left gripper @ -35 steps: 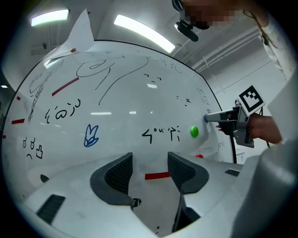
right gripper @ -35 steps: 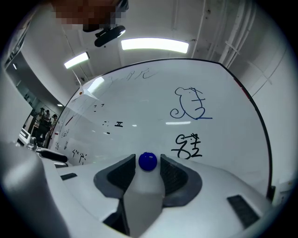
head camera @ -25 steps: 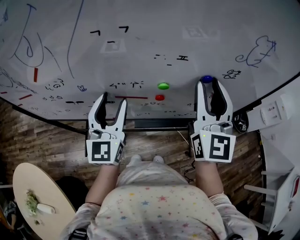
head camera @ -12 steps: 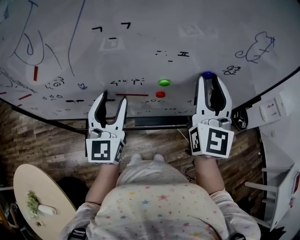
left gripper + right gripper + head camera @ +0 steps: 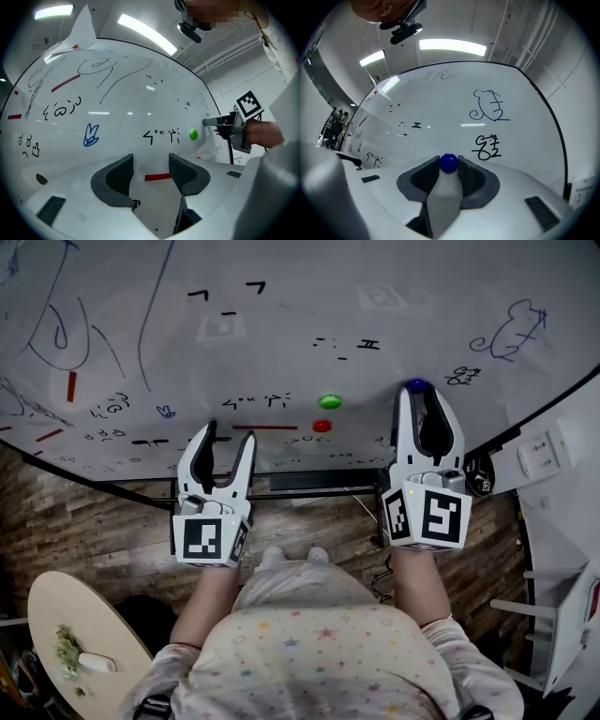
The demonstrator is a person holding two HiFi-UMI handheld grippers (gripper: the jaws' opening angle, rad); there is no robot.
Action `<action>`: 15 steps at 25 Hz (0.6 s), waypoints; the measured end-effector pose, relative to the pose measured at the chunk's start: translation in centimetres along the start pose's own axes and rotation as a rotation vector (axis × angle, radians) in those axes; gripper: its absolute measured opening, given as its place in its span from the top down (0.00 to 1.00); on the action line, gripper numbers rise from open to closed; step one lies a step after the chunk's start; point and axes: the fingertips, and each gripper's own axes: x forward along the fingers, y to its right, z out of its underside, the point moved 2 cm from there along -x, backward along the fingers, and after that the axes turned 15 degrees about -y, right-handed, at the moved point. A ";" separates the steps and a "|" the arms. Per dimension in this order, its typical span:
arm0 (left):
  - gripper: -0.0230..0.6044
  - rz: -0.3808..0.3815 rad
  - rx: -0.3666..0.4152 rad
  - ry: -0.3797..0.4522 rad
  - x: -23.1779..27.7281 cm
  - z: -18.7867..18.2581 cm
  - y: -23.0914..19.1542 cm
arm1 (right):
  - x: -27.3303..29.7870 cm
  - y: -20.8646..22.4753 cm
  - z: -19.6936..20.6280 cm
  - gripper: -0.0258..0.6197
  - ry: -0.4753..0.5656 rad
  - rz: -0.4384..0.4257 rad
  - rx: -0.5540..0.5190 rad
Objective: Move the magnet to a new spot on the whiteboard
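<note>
While right gripper jaws clamp it, blue magnet sits at their tips | left gripper jaws apart

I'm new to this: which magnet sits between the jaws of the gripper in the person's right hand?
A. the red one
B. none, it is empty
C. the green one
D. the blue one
D: the right gripper view shows the blue magnet pinched between the jaws of the right gripper, while the green magnet and red magnet sit untouched on the whiteboard.
</note>
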 end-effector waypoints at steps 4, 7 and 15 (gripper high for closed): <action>0.62 0.026 0.018 0.016 0.2 -0.1 0.4 | 0.0 0.0 0.0 0.77 0.003 0.001 0.012; 0.62 0.035 0.019 0.018 0.3 -0.2 0.6 | 0.0 0.0 0.0 0.77 0.003 0.003 0.018; 0.62 0.050 0.017 0.027 0.3 0.0 0.7 | 0.0 0.0 0.0 0.77 -0.006 0.009 0.032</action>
